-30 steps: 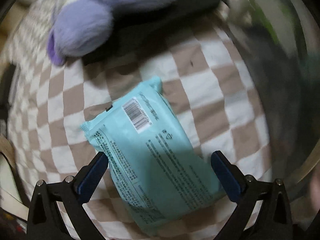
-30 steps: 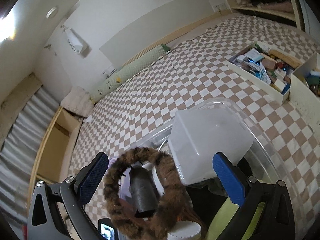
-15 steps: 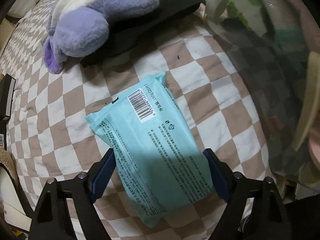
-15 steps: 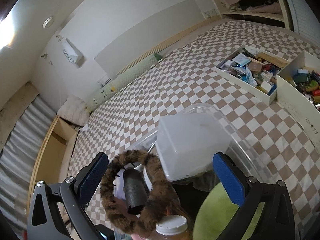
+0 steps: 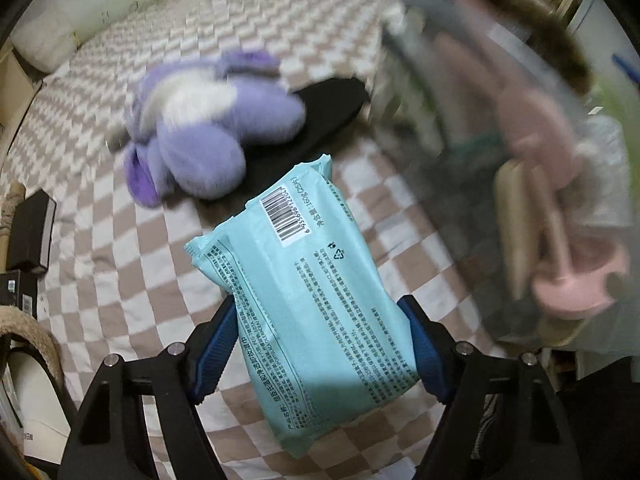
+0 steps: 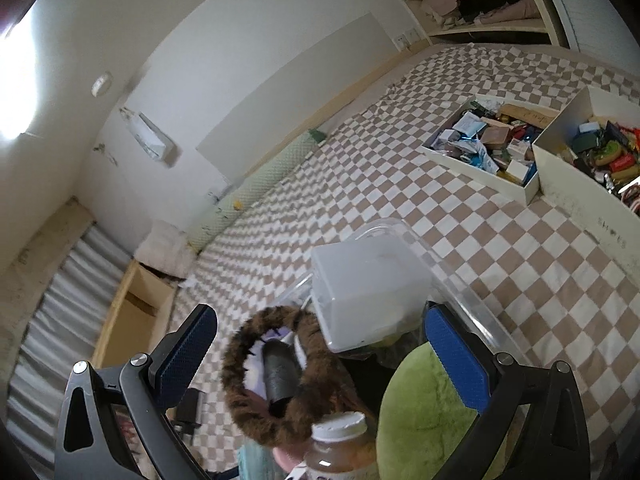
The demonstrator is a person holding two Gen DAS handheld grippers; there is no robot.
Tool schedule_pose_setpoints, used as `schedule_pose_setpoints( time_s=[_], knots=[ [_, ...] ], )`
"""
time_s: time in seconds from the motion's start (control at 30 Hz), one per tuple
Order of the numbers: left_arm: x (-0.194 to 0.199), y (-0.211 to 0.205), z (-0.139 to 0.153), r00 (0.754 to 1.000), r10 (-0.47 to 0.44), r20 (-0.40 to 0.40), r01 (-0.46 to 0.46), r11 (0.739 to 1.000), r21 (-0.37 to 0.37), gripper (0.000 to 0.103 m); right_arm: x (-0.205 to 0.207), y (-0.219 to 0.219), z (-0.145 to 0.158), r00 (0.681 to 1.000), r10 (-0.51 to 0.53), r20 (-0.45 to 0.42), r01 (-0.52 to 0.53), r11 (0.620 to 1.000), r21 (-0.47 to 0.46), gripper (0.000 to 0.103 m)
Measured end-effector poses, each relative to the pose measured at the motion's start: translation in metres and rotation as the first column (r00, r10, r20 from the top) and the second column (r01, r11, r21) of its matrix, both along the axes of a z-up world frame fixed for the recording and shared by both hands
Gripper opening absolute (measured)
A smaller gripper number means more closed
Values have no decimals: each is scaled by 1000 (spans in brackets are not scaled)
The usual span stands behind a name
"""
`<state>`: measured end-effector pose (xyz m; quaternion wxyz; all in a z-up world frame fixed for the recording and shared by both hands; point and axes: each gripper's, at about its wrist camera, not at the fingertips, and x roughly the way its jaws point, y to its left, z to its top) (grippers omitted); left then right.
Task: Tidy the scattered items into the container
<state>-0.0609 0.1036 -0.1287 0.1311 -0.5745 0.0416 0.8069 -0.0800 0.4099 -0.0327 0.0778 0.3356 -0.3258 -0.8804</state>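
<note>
Checkered brown-and-white fabric covers the bed, the largest thing in view, and the clear plastic container stands on it at the right, already crowded with a green cushion, a furry brown ring and a jar. To the far left of it lie a purple plush toy and a black cloth, not yet tidied. The teal wipes pack is lifted off the bed, its long sides pinched by the left hand-held gripper, whose jaws have just been closing onto it. The right hand-held gripper hovers released above the container, holding nothing. To do this well, I judge the pack should be carried right over the rim, kept level, and let go only above a free gap, since a soft pack can sag and slip.
</note>
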Motion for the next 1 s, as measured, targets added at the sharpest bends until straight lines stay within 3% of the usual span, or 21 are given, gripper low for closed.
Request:
schedule_pose_setpoints(
  time_s=[0.13, 0.4, 0.43, 0.47, 0.5, 0.6, 0.63, 0.7, 0.73, 0.77, 0.9, 1.0],
  knots=[
    [1, 4, 23, 995, -14, -94, 19, 998, 55, 79, 4, -2, -3, 999, 40, -15, -41, 997, -66, 103],
    [7, 21, 90, 960, -44, -277, 84, 988, 133, 73, -7, -28, -17, 986, 162, 37, -155, 978, -142, 103],
    [7, 23, 95, 957, -46, -286, 92, 985, 149, 67, -11, -34, -23, 981, 187, 54, -176, 971, -163, 103],
    [8, 27, 102, 954, -50, -295, 103, 980, 168, 51, -13, -36, -26, 977, 201, 65, -188, 967, -172, 103],
    [8, 30, 107, 951, -58, -304, 118, 976, 182, 46, -15, -40, -30, 974, 210, 79, -195, 966, -173, 103],
    [6, 34, 113, 950, -69, -304, 129, 975, 183, 46, -21, -44, -44, 968, 208, 139, -189, 973, -135, 103],
    [6, 33, 115, 951, -67, -301, 126, 975, 183, 47, -22, -43, -48, 968, 199, 155, -180, 975, -129, 103],
    [2, 31, 113, 958, -37, -284, 88, 982, 170, 60, -20, -39, -48, 968, 198, 154, -180, 975, -129, 103],
    [-3, 28, 107, 963, -24, -268, 69, 985, 158, 82, -18, -39, -46, 968, 201, 148, -184, 975, -125, 103],
    [-7, 25, 99, 968, -17, -252, 55, 988, 147, 92, -16, -39, -44, 969, 202, 144, -186, 975, -118, 103],
    [-11, 25, 56, 989, -13, -149, 25, 997, 76, 93, -12, -40, -43, 965, 217, 145, -204, 974, -98, 103],
    [1, 37, 14, 999, -45, -25, 47, 995, 91, 93, -11, -37, -42, 966, 214, 145, -199, 974, -110, 103]
  ],
)
